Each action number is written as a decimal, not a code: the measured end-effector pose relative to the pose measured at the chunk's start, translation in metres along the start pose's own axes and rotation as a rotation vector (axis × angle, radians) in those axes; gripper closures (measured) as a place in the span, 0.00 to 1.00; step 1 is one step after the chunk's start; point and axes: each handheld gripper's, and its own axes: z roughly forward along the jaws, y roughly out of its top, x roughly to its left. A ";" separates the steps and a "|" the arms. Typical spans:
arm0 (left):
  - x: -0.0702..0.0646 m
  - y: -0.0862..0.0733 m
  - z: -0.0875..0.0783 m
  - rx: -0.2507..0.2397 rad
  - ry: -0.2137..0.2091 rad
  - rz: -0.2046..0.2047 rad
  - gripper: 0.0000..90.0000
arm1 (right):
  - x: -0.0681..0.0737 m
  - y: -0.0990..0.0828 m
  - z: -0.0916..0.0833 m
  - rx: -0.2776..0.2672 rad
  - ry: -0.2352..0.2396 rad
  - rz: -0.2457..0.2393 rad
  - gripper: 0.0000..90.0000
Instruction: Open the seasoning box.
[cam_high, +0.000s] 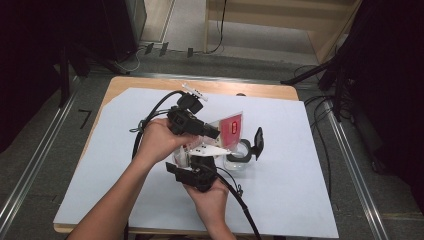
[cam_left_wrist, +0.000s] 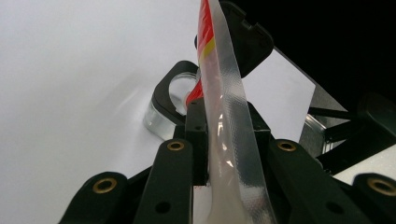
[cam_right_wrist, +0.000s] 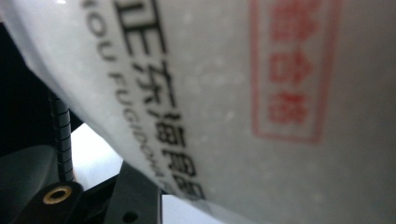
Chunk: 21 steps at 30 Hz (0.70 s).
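Left claw (cam_left_wrist: 224, 140) pinches the clear pouch (cam_left_wrist: 229, 116) edge — right claw (cam_high: 192, 162) grips its lower side beside the open-lidded jar (cam_high: 240, 157).

Both forearms are bare, with no sleeve in the high view. The left tongs (cam_high: 212, 134) are a black, boxy unit with a small white bar at their 12 o'clock end and a thick black cable looping off toward 9 o'clock. The right tongs (cam_high: 192, 159) are black too, topped by a pale three-cornered plate dotted with dark screws; their cable trails toward 5 o'clock. In the left gripper view, the black arms carry brass-ringed rivets and small plain holes.
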 end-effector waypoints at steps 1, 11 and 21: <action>0.000 0.000 0.000 -0.004 -0.002 -0.002 0.88 | 0.000 0.000 0.000 0.001 -0.003 -0.004 0.67; 0.002 0.000 0.000 -0.009 -0.011 -0.023 0.84 | 0.000 -0.001 0.001 0.010 -0.010 -0.037 0.68; 0.000 0.000 -0.008 -0.006 0.012 -0.006 0.81 | -0.001 0.000 -0.001 -0.011 -0.001 -0.012 0.68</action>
